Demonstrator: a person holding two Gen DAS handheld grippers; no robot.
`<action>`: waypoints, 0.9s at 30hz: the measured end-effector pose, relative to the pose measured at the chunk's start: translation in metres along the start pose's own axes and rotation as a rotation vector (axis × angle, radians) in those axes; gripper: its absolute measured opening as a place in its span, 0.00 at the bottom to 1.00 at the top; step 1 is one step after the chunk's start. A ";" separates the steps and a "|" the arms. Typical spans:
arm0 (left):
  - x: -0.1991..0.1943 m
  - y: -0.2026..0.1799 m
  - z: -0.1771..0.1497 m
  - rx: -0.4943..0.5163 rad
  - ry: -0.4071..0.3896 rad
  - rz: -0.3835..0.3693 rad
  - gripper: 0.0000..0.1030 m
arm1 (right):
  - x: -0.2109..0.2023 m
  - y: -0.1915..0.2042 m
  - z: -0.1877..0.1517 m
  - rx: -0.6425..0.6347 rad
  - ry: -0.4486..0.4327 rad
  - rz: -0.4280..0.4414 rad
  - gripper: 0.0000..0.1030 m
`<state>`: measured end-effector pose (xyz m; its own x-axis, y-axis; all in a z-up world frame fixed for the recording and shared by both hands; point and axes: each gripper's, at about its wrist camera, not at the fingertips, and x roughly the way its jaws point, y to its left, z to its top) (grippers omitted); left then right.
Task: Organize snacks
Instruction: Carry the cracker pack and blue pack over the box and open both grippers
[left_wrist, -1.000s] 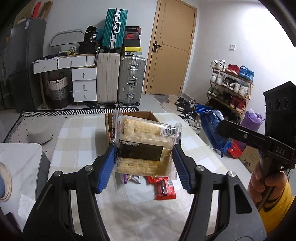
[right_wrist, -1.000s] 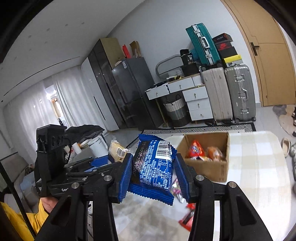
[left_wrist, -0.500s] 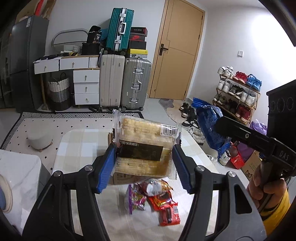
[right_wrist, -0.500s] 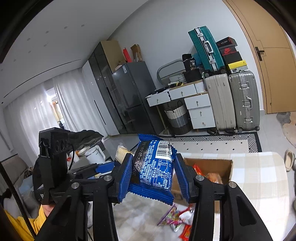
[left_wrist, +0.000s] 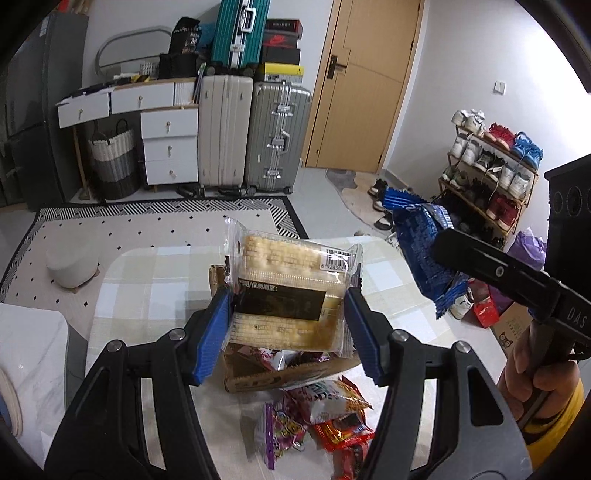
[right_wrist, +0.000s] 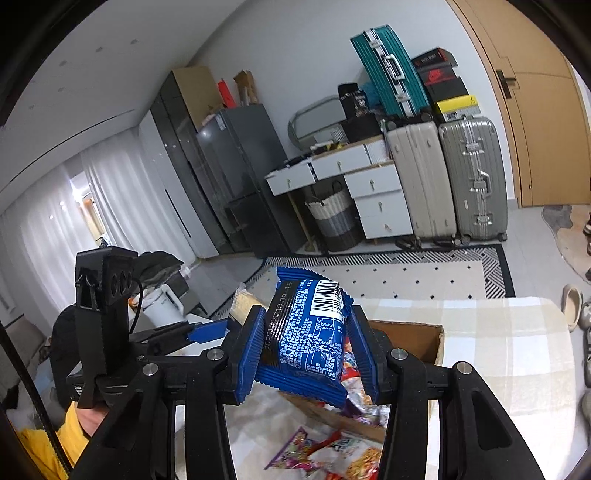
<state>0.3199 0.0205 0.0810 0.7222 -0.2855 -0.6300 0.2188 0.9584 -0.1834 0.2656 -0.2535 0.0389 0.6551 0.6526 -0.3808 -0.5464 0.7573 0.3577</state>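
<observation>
Blue jaws of the left gripper (left_wrist: 286, 332) clamped on a clear cracker pack (left_wrist: 291, 291), right gripper (right_wrist: 308, 354) clamped on a blue packet (right_wrist: 310, 339), cardboard box (right_wrist: 413, 336) just beyond, loose snacks (left_wrist: 321, 417) nearer on the checked bench (left_wrist: 147, 280)

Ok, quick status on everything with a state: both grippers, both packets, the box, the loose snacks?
left gripper: shut on cracker packet, held above the box
right gripper: shut on blue packet
cardboard box: open, snacks inside
loose snacks: lying on the table in front of the box
</observation>
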 end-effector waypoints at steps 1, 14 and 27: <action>0.011 0.001 0.002 0.000 0.009 0.002 0.57 | 0.004 -0.004 0.000 0.002 0.004 -0.003 0.45; 0.139 0.027 0.006 -0.043 0.113 0.006 0.57 | 0.066 -0.052 -0.011 0.045 0.096 -0.026 0.45; 0.238 0.047 -0.004 -0.077 0.196 0.006 0.58 | 0.108 -0.089 -0.032 0.092 0.174 -0.055 0.45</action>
<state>0.4995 -0.0022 -0.0800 0.5801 -0.2805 -0.7647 0.1590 0.9598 -0.2314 0.3683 -0.2499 -0.0609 0.5781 0.6111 -0.5407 -0.4573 0.7914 0.4056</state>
